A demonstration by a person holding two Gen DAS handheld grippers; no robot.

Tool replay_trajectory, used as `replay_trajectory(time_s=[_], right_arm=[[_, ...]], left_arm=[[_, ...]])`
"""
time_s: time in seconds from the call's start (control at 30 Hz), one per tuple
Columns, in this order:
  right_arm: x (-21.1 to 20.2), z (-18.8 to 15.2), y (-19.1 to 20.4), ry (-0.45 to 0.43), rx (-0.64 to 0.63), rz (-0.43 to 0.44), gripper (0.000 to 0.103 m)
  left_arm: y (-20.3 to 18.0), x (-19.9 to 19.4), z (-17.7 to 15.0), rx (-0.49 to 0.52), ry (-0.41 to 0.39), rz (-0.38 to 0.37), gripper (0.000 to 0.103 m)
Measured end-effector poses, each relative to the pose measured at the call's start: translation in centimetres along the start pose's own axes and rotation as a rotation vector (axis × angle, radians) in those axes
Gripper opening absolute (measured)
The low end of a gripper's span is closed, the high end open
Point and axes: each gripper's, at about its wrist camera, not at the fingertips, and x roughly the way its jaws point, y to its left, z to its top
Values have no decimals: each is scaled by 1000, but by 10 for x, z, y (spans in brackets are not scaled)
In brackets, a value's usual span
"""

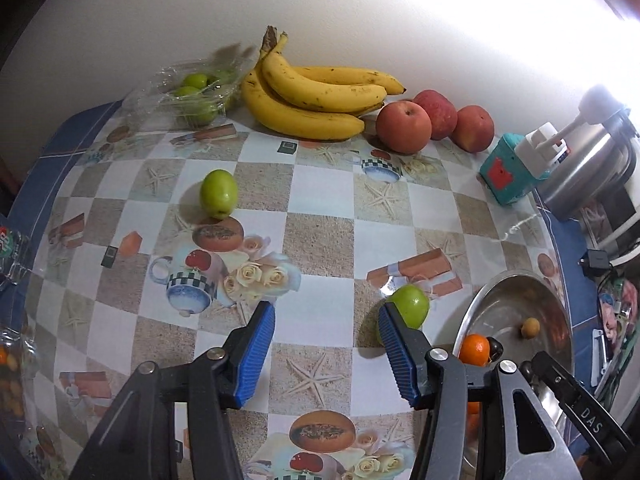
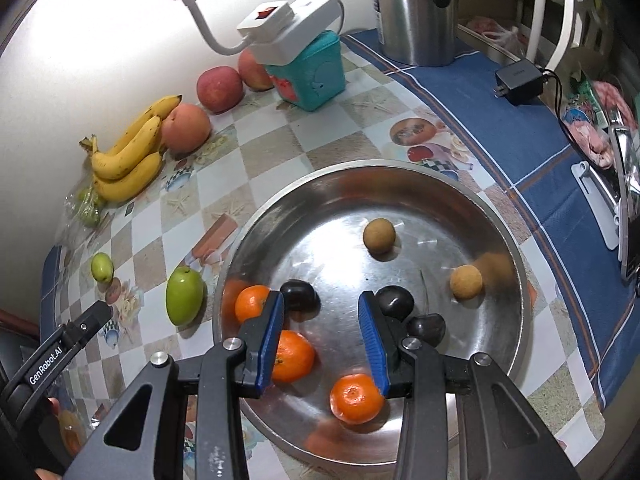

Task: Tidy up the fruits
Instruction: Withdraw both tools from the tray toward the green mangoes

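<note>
Both grippers, left gripper [image 1: 326,344] and right gripper [image 2: 322,336], gaped wide, empty. The near green fruit [image 1: 412,305] looked firm, smooth, light, best pinched across its middle.

L wrist cam looks low across table toward wall; R wrist cam close above steel bowl [image 2: 516,280]; both share bowl, bananas [image 1: 316,96].

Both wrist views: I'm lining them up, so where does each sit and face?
Left wrist: above the table, facing the wall, bananas and apples; left gripper open.
Right wrist: over the steel bowl, looking down at tangerines; right gripper open.
Shared: bananas, apples, green fruit, bowl.
</note>
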Motion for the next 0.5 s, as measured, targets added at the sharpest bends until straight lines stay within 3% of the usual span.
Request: replay_trajectory(time_s=[0.03,0.1,0.2,0.37,0.5], right_arm=[[0,0,1,0,-3,-1,40],[2,0,2,5,-9,-7,41],[6,-1,3,17,-18,-19,72],[10,-2,5,27,-37,-34,80],[14,-4,6,39,-47,-47,82]], left_arm=[[-1,1,-1,3,4,2,64],[-2,4,-1,7,15,15,79],[-1,9,-3,3,34,44,96],[5,17,-6,-10,65,87,103],[7,20,-6,-9,73,110,103]])
